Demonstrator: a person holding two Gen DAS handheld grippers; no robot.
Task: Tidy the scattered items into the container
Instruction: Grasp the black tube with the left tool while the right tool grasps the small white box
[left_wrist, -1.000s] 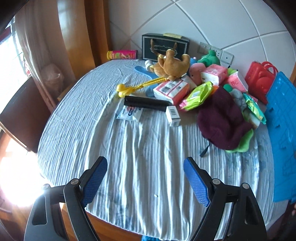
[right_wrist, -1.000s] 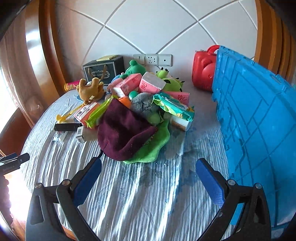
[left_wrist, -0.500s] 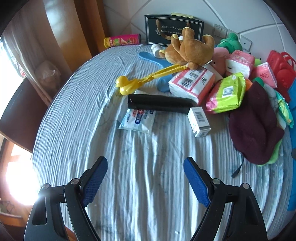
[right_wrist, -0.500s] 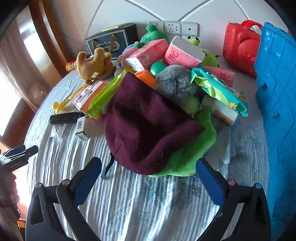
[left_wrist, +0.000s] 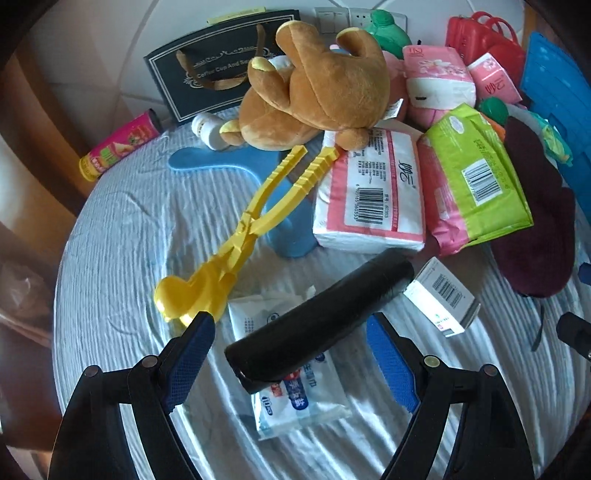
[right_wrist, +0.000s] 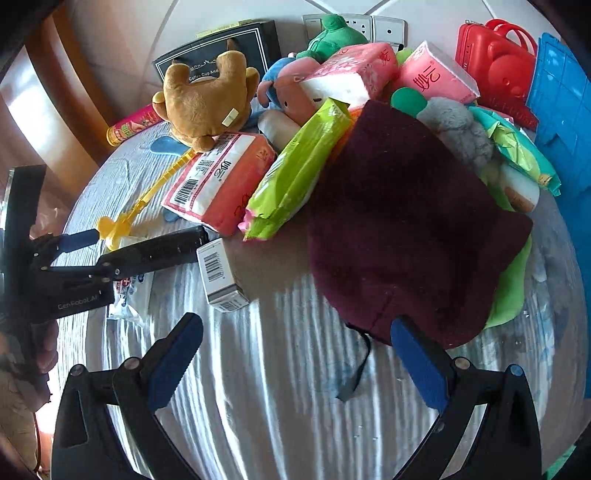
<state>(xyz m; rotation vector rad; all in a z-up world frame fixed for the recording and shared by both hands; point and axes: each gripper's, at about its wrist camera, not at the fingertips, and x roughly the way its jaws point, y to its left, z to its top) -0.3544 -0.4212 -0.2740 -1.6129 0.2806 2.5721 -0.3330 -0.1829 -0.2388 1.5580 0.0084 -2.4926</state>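
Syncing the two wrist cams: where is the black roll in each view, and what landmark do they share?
Left wrist: black roll at lower centre, lying across a white wipes packet, between the open fingers of the left gripper.
Right wrist: far left at mid height, beside the left gripper.
Shared landmark: small barcoded box by the roll's end.
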